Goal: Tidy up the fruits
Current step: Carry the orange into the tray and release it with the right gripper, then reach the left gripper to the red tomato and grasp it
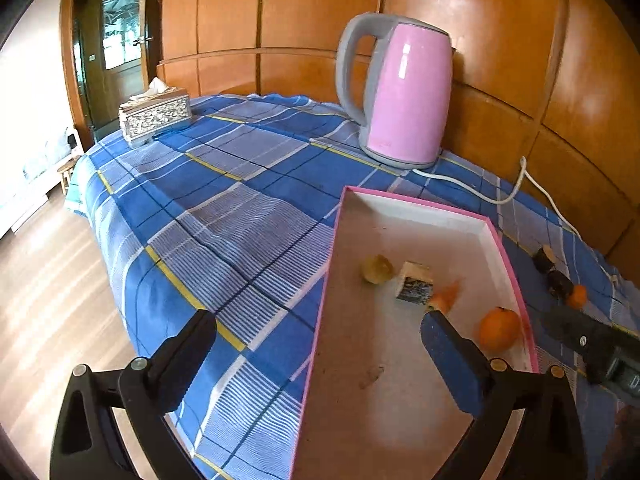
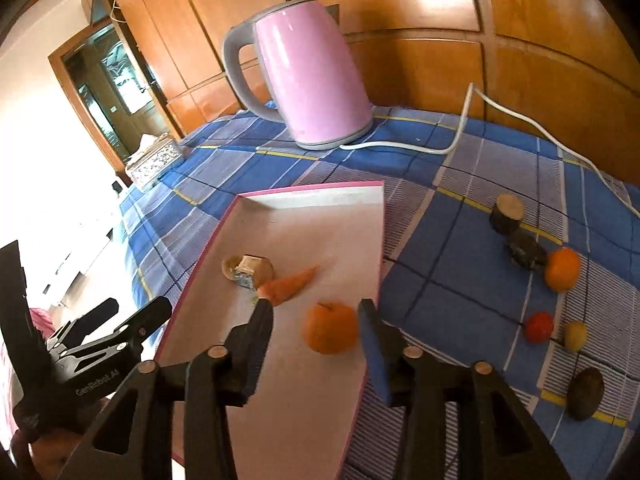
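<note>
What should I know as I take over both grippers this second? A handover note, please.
Left gripper: open, empty, astride the left rim of the box.
Right gripper: open, straddling the orange in the box, not gripping.
Done: orange, carrot, yellowish fruit and a block in the box.
To do: second orange, red fruit, yellow fruit, dark fruit on the cloth.

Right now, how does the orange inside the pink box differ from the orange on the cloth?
The orange in the box lies on the pale floor of the pink box, between the open right gripper's fingers. The orange on the cloth lies outside, on the checked tablecloth, beside a dark chunk, with no gripper near. Both are round, orange, and alike in look.
</note>
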A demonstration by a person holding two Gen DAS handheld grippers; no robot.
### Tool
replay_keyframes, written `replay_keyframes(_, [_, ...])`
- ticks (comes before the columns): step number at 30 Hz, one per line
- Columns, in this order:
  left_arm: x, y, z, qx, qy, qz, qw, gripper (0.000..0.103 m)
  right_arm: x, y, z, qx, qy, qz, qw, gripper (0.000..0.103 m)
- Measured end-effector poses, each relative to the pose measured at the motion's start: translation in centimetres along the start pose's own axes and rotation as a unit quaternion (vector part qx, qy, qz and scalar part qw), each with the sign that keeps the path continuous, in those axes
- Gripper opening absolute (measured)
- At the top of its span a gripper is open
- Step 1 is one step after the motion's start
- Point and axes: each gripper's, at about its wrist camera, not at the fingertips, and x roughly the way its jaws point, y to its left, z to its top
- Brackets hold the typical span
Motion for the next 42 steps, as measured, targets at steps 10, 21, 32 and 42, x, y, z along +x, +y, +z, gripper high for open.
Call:
replay_keyframes(10, [-0.6, -2.0, -0.8, 0.026, 0.003, -0.017, 0.9995, 0.103, -3.3, -2.2, -3.2, 0.022, -0.019, -0.05, 0.998, 0.049])
replay_keyframes(21, [-1.9, -4.0, -1.6, 0.053, -0.005, -0.044, 0.9976, 0.103, -6.7, -4.3, -6.1, 0.021, -0.055, -0.166, 0.984, 0.054])
replay_keyframes(32, [-2.8, -5.7, -2.3, 0.077, -0.008, -0.071, 0.9945, 0.103, -8.9, -7.7, -7.7, 0.063, -0.07, -0.208, 0.974, 0.06])
replay_keyframes(42, [-3.5, -6.9, -2.6, 0.1, -0.023, -0.106, 0.9891, 0.103, -11.2, -12.3, -9.5, 0.118, -0.081, -0.256, 0.956, 0.062])
